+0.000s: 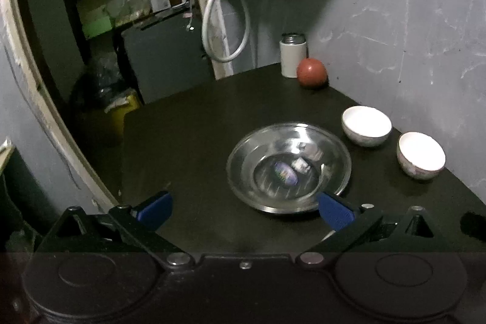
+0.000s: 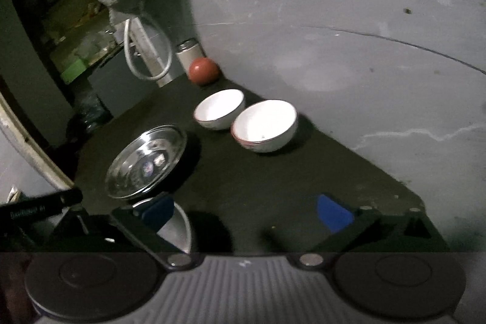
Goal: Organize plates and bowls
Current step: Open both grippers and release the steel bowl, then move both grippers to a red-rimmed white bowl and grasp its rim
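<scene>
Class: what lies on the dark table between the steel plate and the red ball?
Nothing: in the left wrist view, bare dark table separates the shiny steel plate and round red ball.

White bowls: two, first (image 1: 366, 125), second (image 1: 420, 155), on dark table (image 1: 197, 123).
Steel plate: one certain (image 1: 288, 167); second metal piece (image 2: 177, 228) at lower left of right wrist view, kind unclear.
Red ball: one (image 1: 312, 72).
White canister with metal lid: one (image 1: 293, 55).
White cable loop on wall: one (image 1: 224, 26).
</scene>
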A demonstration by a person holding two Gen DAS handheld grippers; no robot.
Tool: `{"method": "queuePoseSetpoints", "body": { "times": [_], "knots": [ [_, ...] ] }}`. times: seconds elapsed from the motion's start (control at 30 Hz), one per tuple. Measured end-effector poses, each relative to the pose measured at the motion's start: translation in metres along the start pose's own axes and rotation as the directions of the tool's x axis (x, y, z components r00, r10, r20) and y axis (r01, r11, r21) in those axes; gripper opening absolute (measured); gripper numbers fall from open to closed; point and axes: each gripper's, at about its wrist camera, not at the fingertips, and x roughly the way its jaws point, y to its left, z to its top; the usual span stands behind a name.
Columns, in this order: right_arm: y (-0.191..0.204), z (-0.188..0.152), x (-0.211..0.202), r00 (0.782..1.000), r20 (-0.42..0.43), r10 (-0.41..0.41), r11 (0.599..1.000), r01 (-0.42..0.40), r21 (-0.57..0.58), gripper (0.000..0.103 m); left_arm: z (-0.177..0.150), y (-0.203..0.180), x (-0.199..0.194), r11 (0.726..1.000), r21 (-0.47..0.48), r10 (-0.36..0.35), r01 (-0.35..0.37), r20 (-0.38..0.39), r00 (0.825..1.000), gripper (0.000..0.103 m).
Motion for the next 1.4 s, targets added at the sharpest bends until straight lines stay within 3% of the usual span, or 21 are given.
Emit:
{"method": "queuePoseSetpoints", "body": {
  "times": [0.13, 0.2, 0.3, 0.43, 0.57, 0.77, 1.0, 1.3, 1.4],
  "knots": [
    [-0.006, 0.001, 0.002, 0.999, 0.003, -0.036, 0.999, 0.036, 0.009, 0.103, 0.015, -0.023, 0.010, 0.999, 0.050, 0.011, -0.014, 0.059, 0.998, 0.102],
    [-0.010, 0.004, 0.005, 0.999, 0.009, -0.050, 0.999, 0.050, 0.020, 0.103, 0.019, -0.033, 0.018, 0.995, 0.091, -0.059, 0.051, 0.084, 0.995, 0.102],
    [-0.017, 0.012, 0.014, 0.995, 0.022, -0.092, 0.994, 0.091, 0.068, 0.103, 0.035, -0.049, 0.036, 0.981, 0.111, -0.165, 0.161, 0.027, 0.986, 0.102],
    [-0.030, 0.028, 0.033, 0.991, 0.032, -0.128, 0.977, 0.120, 0.177, 0.100, 0.055, -0.065, 0.065, 0.949, 0.039, -0.309, 0.312, -0.071, 0.948, 0.102],
    [-0.036, 0.037, 0.055, 0.981, 0.032, -0.189, 0.961, 0.179, 0.210, 0.092, 0.066, -0.080, 0.091, 0.936, -0.037, -0.351, 0.349, -0.129, 0.927, 0.102],
    [-0.044, 0.040, 0.077, 0.979, 0.047, -0.200, 0.948, 0.181, 0.262, 0.084, 0.073, -0.110, 0.110, 0.914, 0.025, -0.397, 0.405, -0.153, 0.905, 0.102],
    [-0.048, 0.041, 0.095, 0.981, 0.023, -0.193, 0.948, 0.180, 0.264, 0.065, 0.073, -0.129, 0.134, 0.903, 0.033, -0.412, 0.429, -0.217, 0.885, 0.094],
    [-0.046, 0.045, 0.104, 0.986, 0.020, -0.166, 0.956, 0.156, 0.250, 0.047, 0.070, -0.126, 0.156, 0.884, -0.041, -0.459, 0.467, -0.272, 0.846, 0.064],
    [-0.045, 0.047, 0.107, 0.987, 0.021, -0.161, 0.958, 0.151, 0.246, 0.042, 0.071, -0.128, 0.157, 0.863, -0.055, -0.497, 0.503, -0.279, 0.822, 0.045]
  ]
}}
